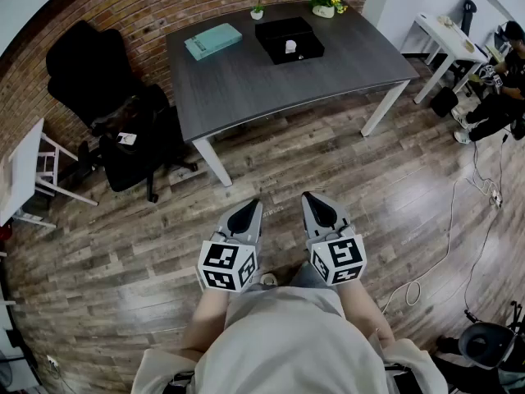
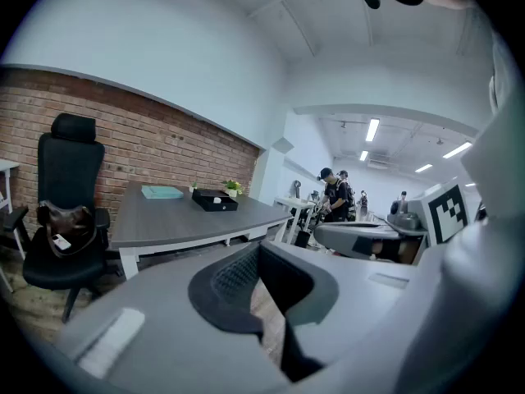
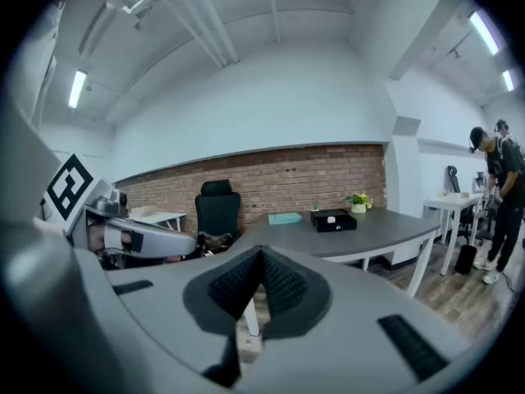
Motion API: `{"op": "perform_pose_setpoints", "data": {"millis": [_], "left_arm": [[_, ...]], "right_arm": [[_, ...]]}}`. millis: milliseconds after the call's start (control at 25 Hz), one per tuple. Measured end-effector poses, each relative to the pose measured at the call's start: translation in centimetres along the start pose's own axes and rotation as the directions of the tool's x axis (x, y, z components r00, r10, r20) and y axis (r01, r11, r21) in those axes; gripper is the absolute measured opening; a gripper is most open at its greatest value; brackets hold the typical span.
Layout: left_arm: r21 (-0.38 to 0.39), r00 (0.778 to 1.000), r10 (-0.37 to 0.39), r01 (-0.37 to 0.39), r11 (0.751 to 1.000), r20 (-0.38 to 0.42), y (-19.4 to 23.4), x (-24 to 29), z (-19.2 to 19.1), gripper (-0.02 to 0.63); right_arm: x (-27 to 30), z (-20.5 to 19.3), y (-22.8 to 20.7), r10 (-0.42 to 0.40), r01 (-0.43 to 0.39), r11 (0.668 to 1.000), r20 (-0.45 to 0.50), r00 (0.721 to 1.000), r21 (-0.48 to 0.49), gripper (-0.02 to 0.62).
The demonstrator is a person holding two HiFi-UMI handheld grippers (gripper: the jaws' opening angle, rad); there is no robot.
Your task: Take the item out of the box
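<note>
Setting: an office with a brick wall and a wood floor; you stand on the floor, well apart from a grey worktop [image 1: 271, 84] at your 12 o'clock.
Left tool [image 1: 248, 208]: clenched, jaws pressed together with nothing between them, held in front of your body and pointing slightly downward.
Right tool [image 1: 314, 202]: also clenched and empty, just beside the left one, aimed the same way.
Box [image 1: 289, 38]: black, shallow and open-topped, on the far half of the worktop at your 12 o'clock.
Item [image 1: 290, 48]: a small white thing lying inside the box near its front edge; it is too small from here to tell what it is.
Neighbours: a flat teal case [image 1: 212, 40] at the box's 9 o'clock, and a potted plant [image 1: 324, 3] at its 1 o'clock.
Handling, as a guess: the item looks light and compact, and whether it is stiff or fragile cannot be read yet, so close gently.
Where to grip: come from above and pinch it across its narrower sides.
Risk: the light box may slide on the smooth worktop; steady its rim with your other tool.
</note>
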State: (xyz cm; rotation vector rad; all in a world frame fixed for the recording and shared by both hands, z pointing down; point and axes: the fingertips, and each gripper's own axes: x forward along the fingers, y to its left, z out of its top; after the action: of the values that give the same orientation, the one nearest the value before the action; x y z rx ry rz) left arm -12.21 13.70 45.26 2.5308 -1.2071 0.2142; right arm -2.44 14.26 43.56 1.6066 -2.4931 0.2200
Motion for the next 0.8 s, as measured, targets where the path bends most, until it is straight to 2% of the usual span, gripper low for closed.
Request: {"op": "perform_pose_setpoints", "data": {"millis": [280, 800], "left_arm": [[0.009, 0.999, 0.002, -0.003, 1.000, 0.036, -0.5, -6.6, -1.1, 0.009], [-0.013, 0.996, -0.034, 0.035, 0.999, 0.085, -1.5, -9.0, -0.9, 0.011]], "right_arm": [[-3.9, 0.2, 4.8, -0.014, 0.014, 1.000, 0.016, 1.000, -0.003, 0.002], [-6.3, 0.4, 6.5, -0.045, 0.044, 0.999, 0.048, 0.998, 0.031, 0.003]]}}
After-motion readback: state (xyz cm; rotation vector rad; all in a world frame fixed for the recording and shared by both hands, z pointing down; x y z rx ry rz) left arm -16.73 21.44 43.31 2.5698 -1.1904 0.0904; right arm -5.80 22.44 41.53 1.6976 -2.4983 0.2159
